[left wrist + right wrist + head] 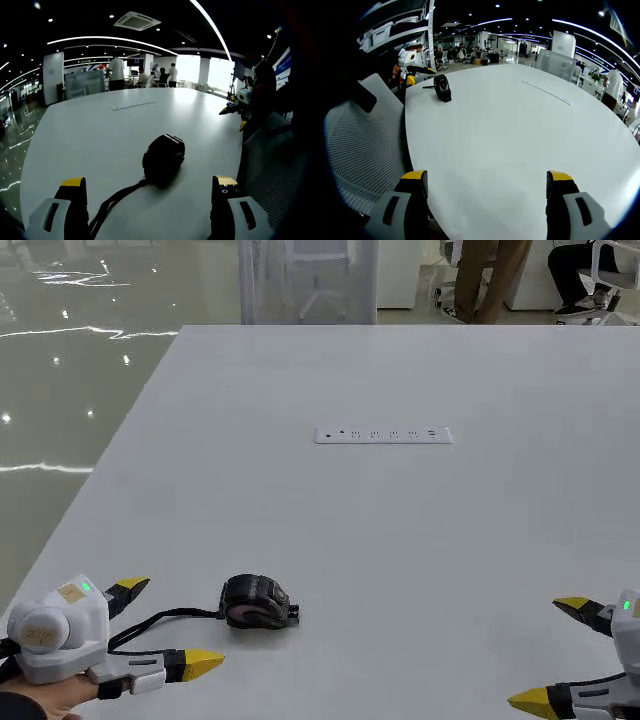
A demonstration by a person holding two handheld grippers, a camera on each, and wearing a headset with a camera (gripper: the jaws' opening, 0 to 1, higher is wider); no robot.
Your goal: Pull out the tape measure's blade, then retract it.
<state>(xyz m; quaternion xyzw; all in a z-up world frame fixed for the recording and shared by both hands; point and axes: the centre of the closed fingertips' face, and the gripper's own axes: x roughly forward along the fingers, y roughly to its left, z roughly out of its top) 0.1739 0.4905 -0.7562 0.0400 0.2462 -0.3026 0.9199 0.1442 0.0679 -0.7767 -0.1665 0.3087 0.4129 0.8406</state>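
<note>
Black tape (258,602) first: where does it lie? (Desk)

On the white bench (420,540), near my edge and toward the left, resting on its side. The hook (295,616) sits at the case's right end in the head view. A black strap (180,614) runs leftward from the case. (Me)

Left gripper? (Desk)

The left gripper (178,622) is just left of the tape. Its jaws are spread wide and hold nothing, and the yellow tips point toward the case. In the left gripper view the tape lies just ahead of the tips, midway between them, touched by neither. The strap trails back between the jaws. I cannot tell whether it rests on either one. A hand (50,698) shows under the gripper body at the bottom-left corner. (Me)

Right gripper? (Desk)

The right gripper (538,652) is at the bottom right of the head view, well apart from the tape. Its jaws are also spread wide and empty, with bare bench between them. In the right gripper view the tape and the left gripper sit far off at the upper left, beside a mesh chair back (365,135). (Me)

Anything else on the bench? (Desk)

A white power strip (383,435) lies toward the middle, well apart from the tape. Beyond the far edge I see glossy floor (70,370). (Me)
</note>
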